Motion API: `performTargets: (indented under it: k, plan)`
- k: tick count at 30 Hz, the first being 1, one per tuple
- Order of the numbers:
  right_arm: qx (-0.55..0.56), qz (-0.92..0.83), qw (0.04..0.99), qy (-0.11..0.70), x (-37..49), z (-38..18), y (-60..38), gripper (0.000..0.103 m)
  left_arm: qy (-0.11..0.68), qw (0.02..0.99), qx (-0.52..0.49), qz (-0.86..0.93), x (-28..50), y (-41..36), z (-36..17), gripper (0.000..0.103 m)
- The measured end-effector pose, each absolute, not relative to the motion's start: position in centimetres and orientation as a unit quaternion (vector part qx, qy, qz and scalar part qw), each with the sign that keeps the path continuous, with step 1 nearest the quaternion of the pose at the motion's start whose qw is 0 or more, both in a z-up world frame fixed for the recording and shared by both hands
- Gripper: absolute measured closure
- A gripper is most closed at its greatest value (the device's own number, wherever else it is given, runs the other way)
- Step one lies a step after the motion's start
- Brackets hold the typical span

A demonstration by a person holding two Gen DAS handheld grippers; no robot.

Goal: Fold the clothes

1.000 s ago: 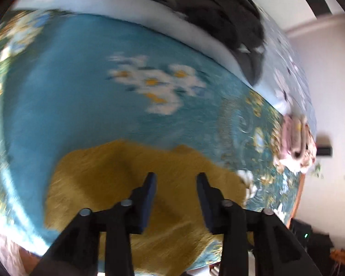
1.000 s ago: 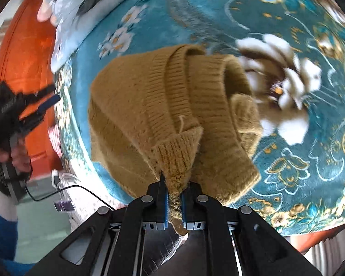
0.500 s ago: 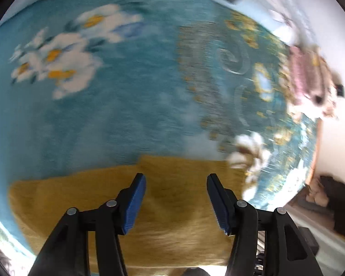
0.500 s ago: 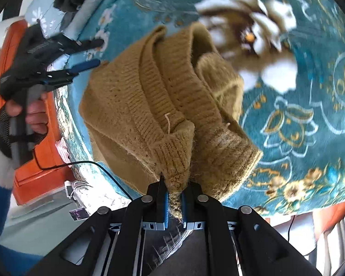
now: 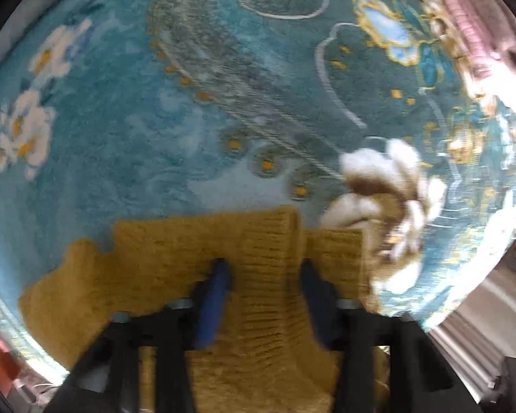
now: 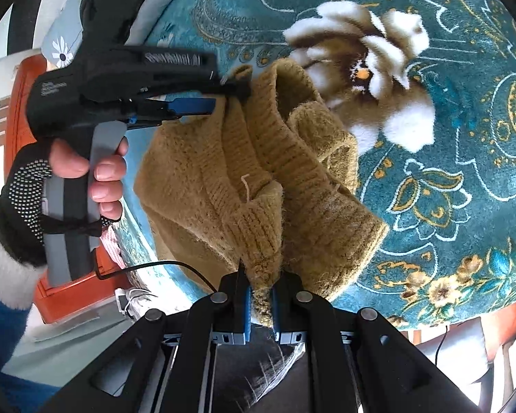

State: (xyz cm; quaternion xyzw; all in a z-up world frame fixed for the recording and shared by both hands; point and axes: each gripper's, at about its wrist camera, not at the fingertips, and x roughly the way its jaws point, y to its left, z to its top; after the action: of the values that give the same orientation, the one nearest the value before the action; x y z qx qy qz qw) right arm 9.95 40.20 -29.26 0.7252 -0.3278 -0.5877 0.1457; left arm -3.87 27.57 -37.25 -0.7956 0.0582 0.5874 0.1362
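Left tool (image 6: 223,98) arrived, jaws closing on bunched mustard ribbed sweater (image 6: 258,172); right tool (image 6: 259,304) clamps cuff.

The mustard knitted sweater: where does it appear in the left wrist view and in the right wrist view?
Left wrist view: mustard knitted sweater fills the lower middle, around the left gripper.
Right wrist view: it lies in the centre, its cuff in the right gripper.
Shared landmark: the white flower on the teal blanket.
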Motion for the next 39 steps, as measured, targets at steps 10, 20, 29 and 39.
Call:
performTargets:
  k: [10,20,29,39]
  plan:
    - [0.690,-0.632,0.149,-0.318,7.6,-25.8,39.9,0.094,-0.119,0.104,-0.733,0.661,-5.9,18.9,-29.6,0.093]
    - [0.578,-0.769,0.237,-0.138,-8.7,-16.5,32.1,0.094,-0.230,0.020,-0.576,0.784,-13.0,7.2,-18.4,0.093]
    - [0.576,-0.775,0.253,-0.060,-19.7,-19.7,25.4,0.094,-0.230,-0.018,-0.551,0.802,-23.0,3.3,-20.4,0.093]
    - [0.619,-0.760,0.173,-0.093,-21.0,-26.6,27.5,0.054,-0.245,0.009,-0.603,0.759,-24.4,1.6,-26.3,0.050]
